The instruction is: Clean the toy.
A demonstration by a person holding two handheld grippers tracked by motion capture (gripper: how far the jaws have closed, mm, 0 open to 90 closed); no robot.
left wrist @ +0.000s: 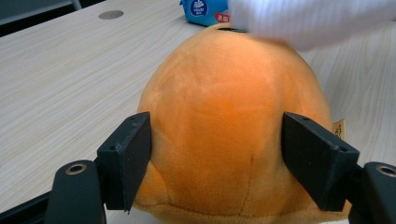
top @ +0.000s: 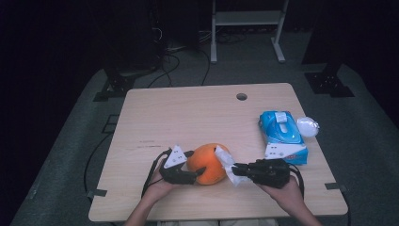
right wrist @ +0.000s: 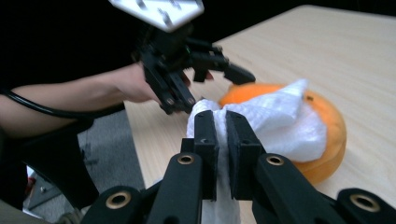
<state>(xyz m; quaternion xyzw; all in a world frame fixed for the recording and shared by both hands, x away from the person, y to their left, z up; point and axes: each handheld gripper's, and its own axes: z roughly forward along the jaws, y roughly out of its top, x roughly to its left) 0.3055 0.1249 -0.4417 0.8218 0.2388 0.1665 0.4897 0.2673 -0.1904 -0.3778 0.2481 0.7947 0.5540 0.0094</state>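
Left gripper [top: 196, 170] clamps the round, fuzzy orange plush toy [top: 207, 163] near the table's [top: 188, 113] front edge. Right gripper [top: 236, 169] pinches a crinkly white wet wipe [top: 227, 162] draped over it, hiding the toy's top.

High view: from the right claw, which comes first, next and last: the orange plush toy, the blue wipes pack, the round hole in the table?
From the right claw:
1. Orange plush toy, just to its left.
2. Blue wipes pack, behind it, near the right edge.
3. Round hole, far across the table.

Dark room, grey floor [top: 70, 141], white rack [top: 247, 19] behind.
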